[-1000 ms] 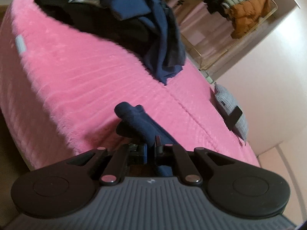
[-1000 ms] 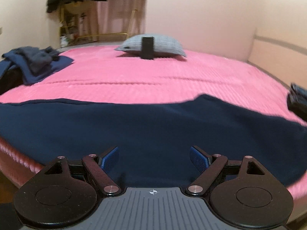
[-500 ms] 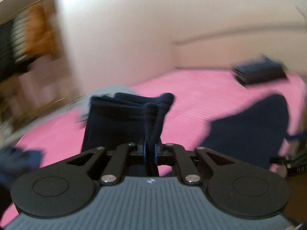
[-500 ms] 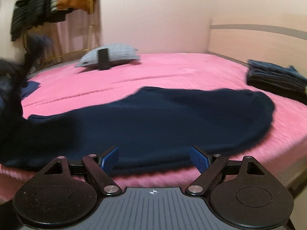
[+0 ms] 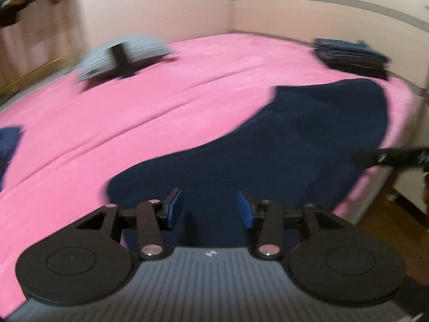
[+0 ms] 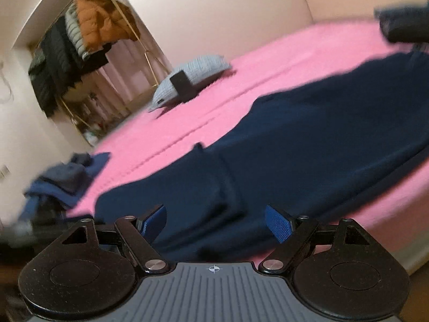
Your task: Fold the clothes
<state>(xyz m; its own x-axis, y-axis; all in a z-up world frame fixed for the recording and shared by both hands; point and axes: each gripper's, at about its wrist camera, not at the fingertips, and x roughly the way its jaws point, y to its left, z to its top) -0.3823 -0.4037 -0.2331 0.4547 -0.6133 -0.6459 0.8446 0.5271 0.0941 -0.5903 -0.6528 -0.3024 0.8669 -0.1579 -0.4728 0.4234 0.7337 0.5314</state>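
Swung across the pink bed [image 5: 112, 112], the left gripper [image 5: 207, 209] has just been opening, its jaws now partly apart and empty over the navy garment [image 5: 295, 145], whose carried end now lies folded along the bed's near edge. The right gripper [image 6: 214, 221] hovers wide open, holding nothing. That loose fold [image 6: 171, 187] could slump apart if brushed.

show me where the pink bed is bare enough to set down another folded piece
The widest bare stretch of the pink plush bed cover lies between the grey knitted pillow, the spread navy garment and the heap of unfolded blue clothes. A smaller patch lies between the pillow and the stack of folded dark clothes. The near edge is crowded.
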